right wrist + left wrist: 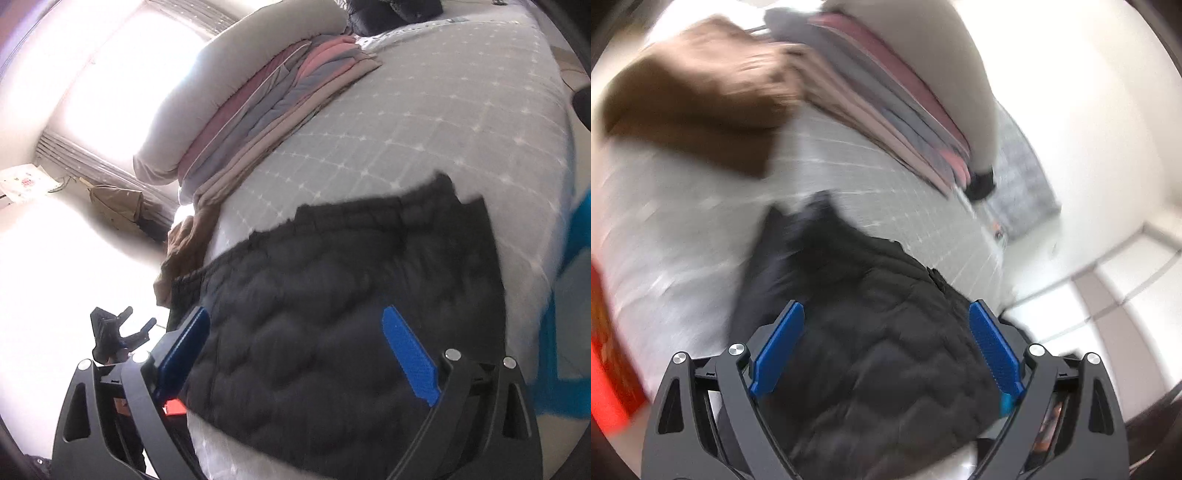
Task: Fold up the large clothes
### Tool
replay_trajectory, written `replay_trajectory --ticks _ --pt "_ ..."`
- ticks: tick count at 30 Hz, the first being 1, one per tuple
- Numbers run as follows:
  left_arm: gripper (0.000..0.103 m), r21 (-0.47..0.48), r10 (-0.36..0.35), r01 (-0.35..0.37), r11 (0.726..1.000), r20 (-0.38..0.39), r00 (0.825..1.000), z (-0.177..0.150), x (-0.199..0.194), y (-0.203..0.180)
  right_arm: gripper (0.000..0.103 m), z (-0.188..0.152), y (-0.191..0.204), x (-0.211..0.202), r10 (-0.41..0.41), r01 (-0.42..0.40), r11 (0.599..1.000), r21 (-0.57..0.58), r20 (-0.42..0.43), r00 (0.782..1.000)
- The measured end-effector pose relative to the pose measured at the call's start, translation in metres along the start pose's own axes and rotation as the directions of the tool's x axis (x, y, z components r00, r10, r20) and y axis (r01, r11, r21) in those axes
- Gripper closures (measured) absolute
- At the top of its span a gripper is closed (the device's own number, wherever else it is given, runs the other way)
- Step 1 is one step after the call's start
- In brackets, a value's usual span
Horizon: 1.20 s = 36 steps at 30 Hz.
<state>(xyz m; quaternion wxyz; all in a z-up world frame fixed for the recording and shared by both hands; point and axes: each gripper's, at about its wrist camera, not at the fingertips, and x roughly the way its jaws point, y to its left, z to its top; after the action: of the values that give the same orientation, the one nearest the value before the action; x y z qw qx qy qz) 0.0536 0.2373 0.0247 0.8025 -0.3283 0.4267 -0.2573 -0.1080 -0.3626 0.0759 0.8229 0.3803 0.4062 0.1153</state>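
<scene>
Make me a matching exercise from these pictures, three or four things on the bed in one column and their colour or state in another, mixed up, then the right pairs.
Things:
1. quilted jacket
2. stack of folded blankets
3. bed cover
4. crumpled garment

Descriptions:
A. grey with a white grid pattern
B. brown, bunched up
C. black, spread flat near the bed's edge
D. pink, grey and beige layers under a pale pillow

Pairs: 1-C, 2-D, 3-A, 4-B

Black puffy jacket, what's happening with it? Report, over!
Left hand-held gripper open, right hand-held gripper open, nothing pinched. Black quilted jacket lying flat on the bed. Brown garment touching its edge.
</scene>
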Motion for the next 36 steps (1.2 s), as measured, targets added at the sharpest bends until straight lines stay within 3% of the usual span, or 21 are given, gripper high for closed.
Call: replay_trajectory --ticks 3,6,12,17,21,29,31,33,36 --pt "0.016 -0.151 -0.027 0.035 0.988 0.056 0.998 -0.022 -0.040 0.044 0.012 -0.025 0.008 -0.005 0.047 -0.047 0.999 0.016 -0.002 0.999" --pt "0.016 -0.278 -0.045 0.066 0.958 0.082 0.996 -0.055 -0.063 0.082 0.011 -0.046 0.039 0.015 0.091 -0.092 0.996 -0.019 -0.052 0.995" --pt "0.016 -0.438 -0.095 0.118 0.891 0.075 0.993 -0.111 -0.051 0.119 0.012 -0.081 0.113 0.090 0.171 -0.189 0.978 -0.092 -0.172 0.970" --pt "0.016 -0.421 -0.124 0.132 0.897 0.047 0.991 -0.123 -0.025 0.107 0.012 -0.100 0.147 0.134 0.213 -0.241 0.966 -0.096 -0.232 0.949" --pt "0.016 -0.395 -0.128 0.147 0.907 0.075 0.989 -0.121 -0.019 0.092 0.012 -0.108 0.148 0.146 0.213 -0.241 0.967 -0.084 -0.255 0.943" --pt "0.016 -0.425 -0.128 0.165 0.890 0.115 0.985 -0.119 -0.012 0.087 0.012 -0.108 0.131 0.132 0.084 -0.113 0.980 -0.162 -0.174 0.981" --pt "0.034 -0.444 -0.109 0.147 0.884 0.111 0.988 -0.122 -0.010 0.090 0.012 -0.108 0.126 0.125 0.053 -0.077 0.981 -0.178 -0.135 0.989" --pt "0.071 -0.461 -0.110 0.145 0.875 0.101 0.989 -0.126 -0.008 0.096 0.012 -0.108 0.125 0.115 0.024 -0.039 0.979 -0.201 -0.077 0.997" --pt "0.082 -0.471 -0.107 0.148 0.869 0.112 0.988 -0.130 -0.005 0.102 0.012 -0.110 0.127 0.104 -0.051 0.048 0.965 -0.258 -0.004 0.999"
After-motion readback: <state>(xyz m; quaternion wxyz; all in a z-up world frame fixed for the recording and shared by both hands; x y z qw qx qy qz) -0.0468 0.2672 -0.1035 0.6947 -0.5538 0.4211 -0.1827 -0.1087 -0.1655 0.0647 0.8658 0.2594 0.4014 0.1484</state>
